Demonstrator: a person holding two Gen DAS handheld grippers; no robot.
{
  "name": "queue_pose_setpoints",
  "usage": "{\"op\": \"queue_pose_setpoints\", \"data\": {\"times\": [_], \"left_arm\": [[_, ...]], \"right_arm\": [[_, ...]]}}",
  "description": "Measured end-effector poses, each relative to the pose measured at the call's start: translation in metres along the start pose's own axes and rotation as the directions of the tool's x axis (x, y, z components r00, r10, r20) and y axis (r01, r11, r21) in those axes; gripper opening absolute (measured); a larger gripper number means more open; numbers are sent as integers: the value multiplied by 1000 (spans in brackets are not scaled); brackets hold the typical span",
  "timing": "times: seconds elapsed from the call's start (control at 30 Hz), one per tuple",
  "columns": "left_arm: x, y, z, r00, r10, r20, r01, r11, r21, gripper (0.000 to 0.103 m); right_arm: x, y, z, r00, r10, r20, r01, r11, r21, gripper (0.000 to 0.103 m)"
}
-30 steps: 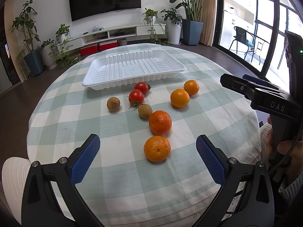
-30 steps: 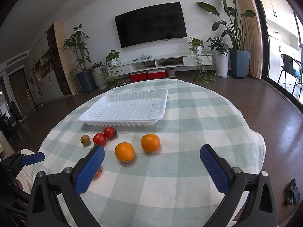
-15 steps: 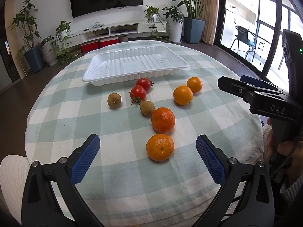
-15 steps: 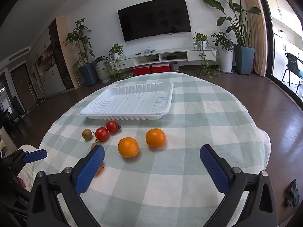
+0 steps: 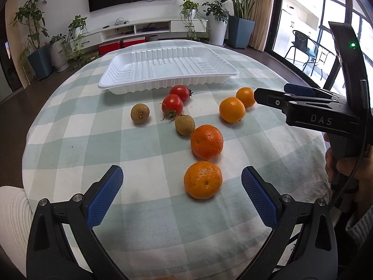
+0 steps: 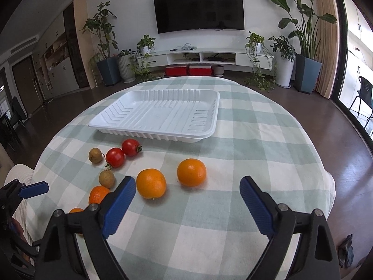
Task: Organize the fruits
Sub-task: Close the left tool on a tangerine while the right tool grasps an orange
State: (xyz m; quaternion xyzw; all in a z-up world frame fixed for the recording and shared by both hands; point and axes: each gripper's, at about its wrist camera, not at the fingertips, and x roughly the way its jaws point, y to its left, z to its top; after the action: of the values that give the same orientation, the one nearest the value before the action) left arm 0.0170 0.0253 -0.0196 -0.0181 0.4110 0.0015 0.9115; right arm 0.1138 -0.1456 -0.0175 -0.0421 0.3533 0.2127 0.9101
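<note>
A white ribbed tray (image 5: pixel 167 70) (image 6: pixel 163 112) lies empty at the far side of the round checked table (image 5: pixel 93 140). In front of it lie two tomatoes (image 5: pixel 172 103), two brown longans (image 5: pixel 184 124) and several oranges. My left gripper (image 5: pixel 180 173) is open, low over the cloth, with the nearest mandarin (image 5: pixel 202 179) just ahead between its fingertips, untouched. My right gripper (image 6: pixel 186 182) is open and its jaws are closing. Two smooth oranges (image 6: pixel 191 172) (image 6: pixel 151 183) sit just beyond its tips, and nothing is pressed between the pads.
The right gripper's black body (image 5: pixel 314 114) and a hand (image 5: pixel 345 168) fill the right side of the left wrist view. A white sleeve (image 5: pixel 11 210) lies at the near left table edge. Potted plants, a TV and a low cabinet stand behind the table.
Both grippers have come closer to the fruit. The right gripper moved in towards the two smooth oranges and its pads now stand a little narrower. No fruit has moved.
</note>
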Motion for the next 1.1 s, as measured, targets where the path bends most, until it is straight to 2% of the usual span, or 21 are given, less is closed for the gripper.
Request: {"op": "queue_pose_setpoints", "data": {"times": [0.17, 0.33, 0.4, 0.47, 0.5, 0.7, 0.77, 0.93, 1.1], "left_arm": [[8, 2, 0, 1000, -13, -13, 13, 1000, -4, 103], [17, 7, 0, 999, -40, -31, 40, 999, -19, 100], [21, 9, -1, 998, -46, -39, 45, 999, -24, 95], [25, 10, -1, 997, -59, -58, 58, 998, -29, 83], [28, 10, -2, 995, -68, -69, 65, 997, -33, 81], [35, 11, -5, 994, -76, -78, 74, 997, -28, 78], [36, 10, -5, 994, -83, -78, 81, 996, -23, 70], [37, 8, -6, 994, -78, -72, 78, 997, -2, 61], [36, 7, -7, 994, -79, -69, 79, 997, 2, 59]], "right_arm": [[17, -2, 8, 998, -16, -55, 16, 1000, -4, 76], [31, -3, 12, 996, -24, -90, 23, 1000, -17, 72], [35, -2, 13, 995, -29, -98, 26, 999, -26, 70], [38, -2, 14, 993, -31, -111, 28, 999, -27, 68], [40, -2, 14, 993, -30, -117, 28, 999, -25, 68], [51, -4, 13, 987, -37, -159, 33, 999, -23, 63], [55, -6, 12, 984, -35, -176, 33, 999, -13, 59], [59, -7, 9, 980, -29, -197, 29, 1000, -5, 55], [60, -8, 8, 979, -24, -204, 26, 1000, 7, 53]]}}
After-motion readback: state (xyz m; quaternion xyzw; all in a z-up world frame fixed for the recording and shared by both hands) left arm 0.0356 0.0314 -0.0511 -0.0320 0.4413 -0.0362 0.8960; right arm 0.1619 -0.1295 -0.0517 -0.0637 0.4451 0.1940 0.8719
